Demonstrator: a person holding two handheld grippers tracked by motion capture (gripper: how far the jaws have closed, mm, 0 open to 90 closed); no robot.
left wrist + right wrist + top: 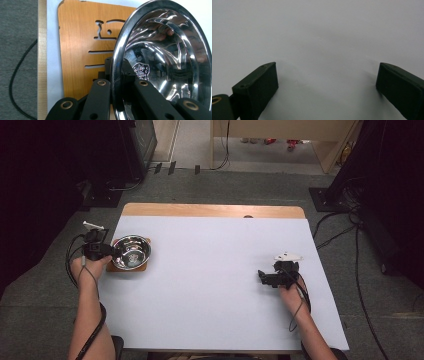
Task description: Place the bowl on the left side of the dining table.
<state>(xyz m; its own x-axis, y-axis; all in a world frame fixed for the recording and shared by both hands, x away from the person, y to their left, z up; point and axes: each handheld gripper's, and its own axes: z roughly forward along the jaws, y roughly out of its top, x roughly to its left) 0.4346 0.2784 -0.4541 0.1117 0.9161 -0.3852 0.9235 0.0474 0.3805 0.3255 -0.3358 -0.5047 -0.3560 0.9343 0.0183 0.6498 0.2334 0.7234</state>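
On the wooden board (142, 266) at table's (210, 285) left edge: steel bowl (131, 251), rim clamped between left gripper (102, 251) jaws, one jaw inside the wall, one outside. Bowl opens away from that hand, toward board centre. Right gripper (265, 277) well apart from the board, jaws spread wide on nothing.

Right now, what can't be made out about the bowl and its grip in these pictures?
- Left gripper view: the steel bowl runs off the right edge; its wall hides part of the wooden board.
- Left gripper: the rim between the jaws hides the pads' contact.
- High view: whether the bowl touches the board is too small to tell.
- Right gripper: open over the bare white table.
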